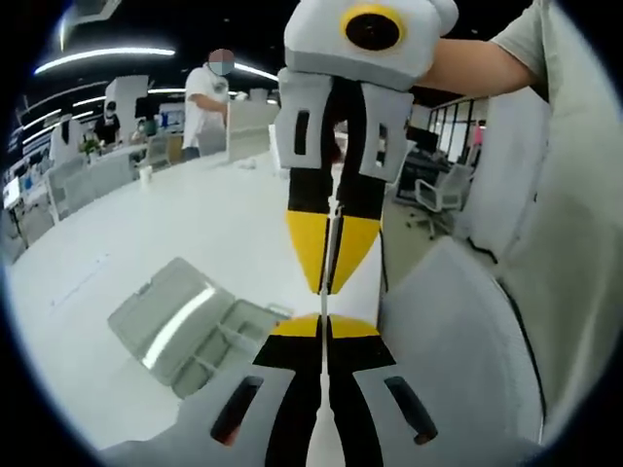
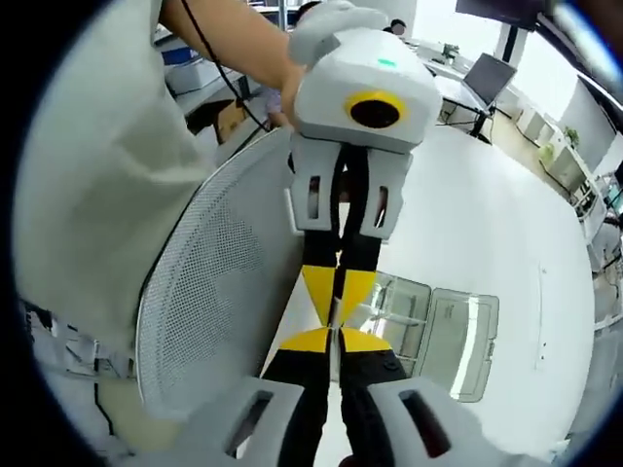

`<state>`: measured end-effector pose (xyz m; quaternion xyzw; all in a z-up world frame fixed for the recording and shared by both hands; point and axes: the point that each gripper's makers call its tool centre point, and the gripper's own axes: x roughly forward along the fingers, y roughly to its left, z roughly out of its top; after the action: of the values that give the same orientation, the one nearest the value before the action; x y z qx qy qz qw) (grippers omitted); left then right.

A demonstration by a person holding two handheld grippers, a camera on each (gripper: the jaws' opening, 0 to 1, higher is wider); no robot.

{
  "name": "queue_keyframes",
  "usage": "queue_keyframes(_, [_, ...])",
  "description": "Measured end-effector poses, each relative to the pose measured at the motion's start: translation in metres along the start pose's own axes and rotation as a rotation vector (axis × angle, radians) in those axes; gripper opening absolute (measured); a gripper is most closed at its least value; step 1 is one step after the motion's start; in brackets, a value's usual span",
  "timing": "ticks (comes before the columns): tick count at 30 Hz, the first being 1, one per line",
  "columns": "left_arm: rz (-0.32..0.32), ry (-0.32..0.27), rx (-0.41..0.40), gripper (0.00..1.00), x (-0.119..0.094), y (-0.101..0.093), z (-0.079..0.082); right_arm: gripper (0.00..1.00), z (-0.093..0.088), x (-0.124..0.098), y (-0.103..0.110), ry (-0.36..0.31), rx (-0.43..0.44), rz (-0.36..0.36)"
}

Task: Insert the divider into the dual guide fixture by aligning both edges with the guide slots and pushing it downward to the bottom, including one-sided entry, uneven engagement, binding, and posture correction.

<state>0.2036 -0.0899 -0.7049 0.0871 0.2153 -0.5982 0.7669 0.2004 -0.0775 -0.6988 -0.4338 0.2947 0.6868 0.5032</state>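
The divider (image 1: pixel 332 230) is a thin pale sheet seen edge-on, held in the air between both grippers. My left gripper (image 1: pixel 323 323) rises from the bottom with its yellow tips shut on one edge. Facing it tip to tip from above, my right gripper (image 1: pixel 329 284) is shut on the opposite edge. In the right gripper view, the right gripper (image 2: pixel 333 336) meets the left gripper (image 2: pixel 337 309) the same way, over the divider (image 2: pixel 338 272). The guide fixture (image 1: pixel 190 323) (image 2: pixel 453 336) is a grey, translucent slotted tray lying flat on the white table, below and beside the grippers.
The white table (image 1: pixel 146 224) stretches far back, where a person in a white shirt (image 1: pixel 206 105) stands. A mesh chair back (image 2: pixel 219 282) and the holder's pale shirt (image 2: pixel 88 175) are close by. Office chairs (image 1: pixel 438 195) stand off the table's edge.
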Motion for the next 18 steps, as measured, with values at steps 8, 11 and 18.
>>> queue_keyframes(8, [0.034, -0.022, -0.021, 0.0, -0.005, 0.003, -0.006, 0.0, 0.004, 0.008, -0.001, 0.05, 0.017, 0.008])
queue_keyframes(11, [0.047, -0.028, -0.029, 0.01, -0.007, 0.005, -0.009, 0.0, 0.005, 0.01, -0.003, 0.06, 0.046, 0.01])
queue_keyframes(18, [0.085, -0.027, -0.054, 0.09, -0.015, 0.009, -0.014, 0.0, 0.002, 0.015, -0.007, 0.094, 0.052, 0.007])
